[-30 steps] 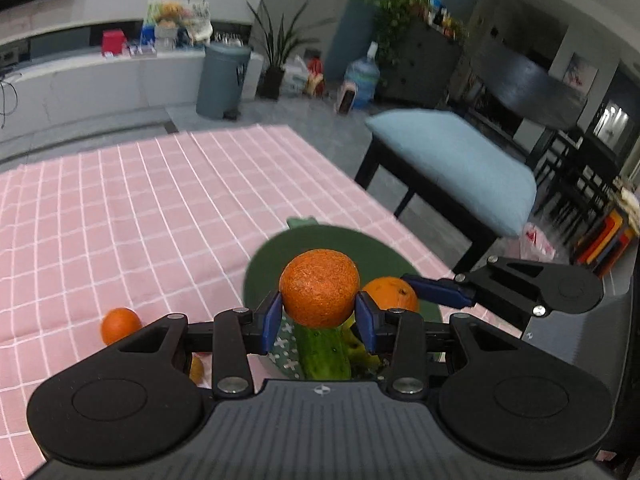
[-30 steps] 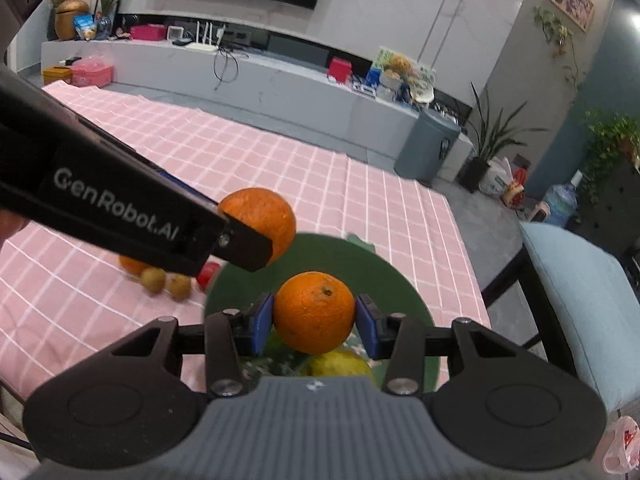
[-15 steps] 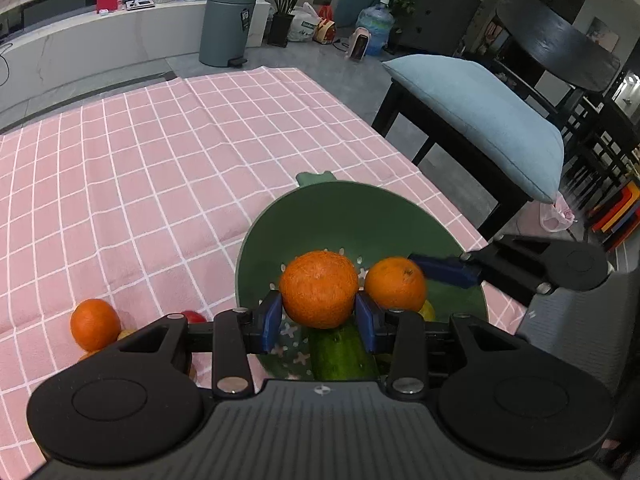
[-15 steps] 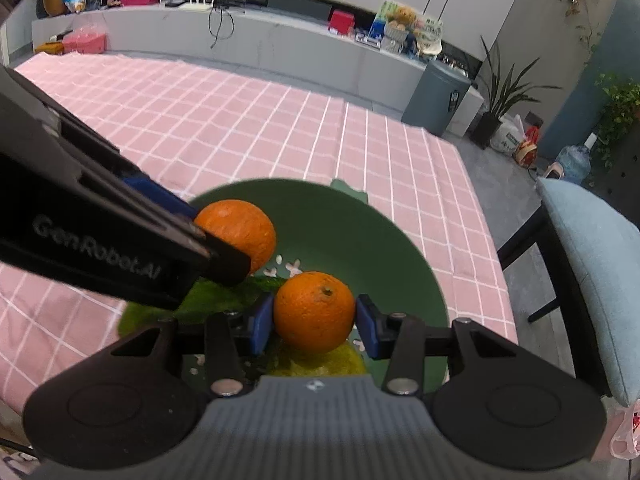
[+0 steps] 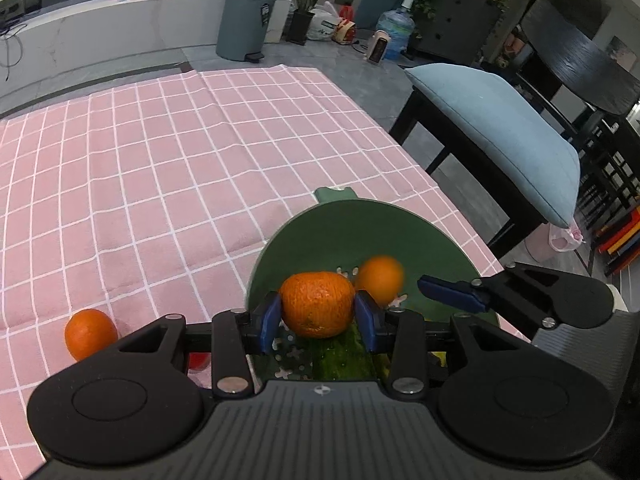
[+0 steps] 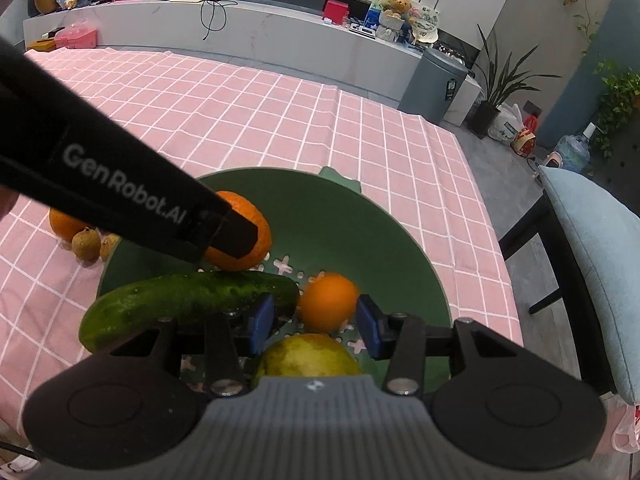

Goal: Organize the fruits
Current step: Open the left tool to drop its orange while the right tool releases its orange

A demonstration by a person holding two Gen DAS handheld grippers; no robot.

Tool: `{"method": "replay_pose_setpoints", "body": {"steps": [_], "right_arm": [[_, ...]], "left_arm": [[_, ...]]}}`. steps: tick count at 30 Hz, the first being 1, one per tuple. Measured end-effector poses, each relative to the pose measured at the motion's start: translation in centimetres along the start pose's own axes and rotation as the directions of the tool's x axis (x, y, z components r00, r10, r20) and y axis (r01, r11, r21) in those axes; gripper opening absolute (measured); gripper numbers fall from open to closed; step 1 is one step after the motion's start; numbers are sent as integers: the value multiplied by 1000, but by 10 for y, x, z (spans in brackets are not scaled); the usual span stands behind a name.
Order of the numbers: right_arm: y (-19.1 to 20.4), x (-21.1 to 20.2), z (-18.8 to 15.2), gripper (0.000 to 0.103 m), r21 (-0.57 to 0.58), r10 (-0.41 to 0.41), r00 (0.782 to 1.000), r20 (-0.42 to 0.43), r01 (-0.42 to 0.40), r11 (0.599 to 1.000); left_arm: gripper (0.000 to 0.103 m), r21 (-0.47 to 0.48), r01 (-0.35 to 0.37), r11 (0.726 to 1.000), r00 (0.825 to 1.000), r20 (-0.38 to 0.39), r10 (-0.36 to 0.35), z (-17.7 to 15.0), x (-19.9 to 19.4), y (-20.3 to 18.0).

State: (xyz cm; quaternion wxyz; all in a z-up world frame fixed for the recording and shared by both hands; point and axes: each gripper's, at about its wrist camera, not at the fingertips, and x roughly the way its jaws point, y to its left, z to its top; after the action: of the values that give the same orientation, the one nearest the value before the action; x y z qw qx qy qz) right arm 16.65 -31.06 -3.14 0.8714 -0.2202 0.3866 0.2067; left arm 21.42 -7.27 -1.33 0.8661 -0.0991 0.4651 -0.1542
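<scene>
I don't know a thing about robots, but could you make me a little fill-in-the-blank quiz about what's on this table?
1. The left gripper grips an ___ between its blue pads.
2. The bowl with the cucumber lying in it is coloured ___.
3. The tablecloth has white lines on ___.

Missing words: orange; green; pink.

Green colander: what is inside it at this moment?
Inside the green colander lie a cucumber, a yellow-green fruit partly hidden by the right gripper, whose jaws are opening around a small orange, and the left gripper's clamped orange.
</scene>
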Motion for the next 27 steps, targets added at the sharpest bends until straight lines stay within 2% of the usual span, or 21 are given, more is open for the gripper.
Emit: {"method": "replay_pose_setpoints", "body": {"steps": [3,7,15,21,27], "right_arm": [[0,-4,0,51,1,-4,1000,8,4,1000],[2,-13,-1,55,5,-10,1000,23,10,1000],[11,-44,-1,69,34,-49,995,83,46,998],[28,-69,2,69,70,-35,988,152,25,997],[58,-90,2,69,36,1,973,230,-10,999]], "left_arm": [[45,-2,-3,1000,1000,5,3,-1,-1,0],[60,16,-8,1000,999,31,7,-2,-8,-4],[61,77,-34,996,994,111,25,-7,-48,-13],[61,110,-70,991,988,146,54,-18,-78,-11],[61,140,-112,984,986,142,92,-37,-101,0]]}}
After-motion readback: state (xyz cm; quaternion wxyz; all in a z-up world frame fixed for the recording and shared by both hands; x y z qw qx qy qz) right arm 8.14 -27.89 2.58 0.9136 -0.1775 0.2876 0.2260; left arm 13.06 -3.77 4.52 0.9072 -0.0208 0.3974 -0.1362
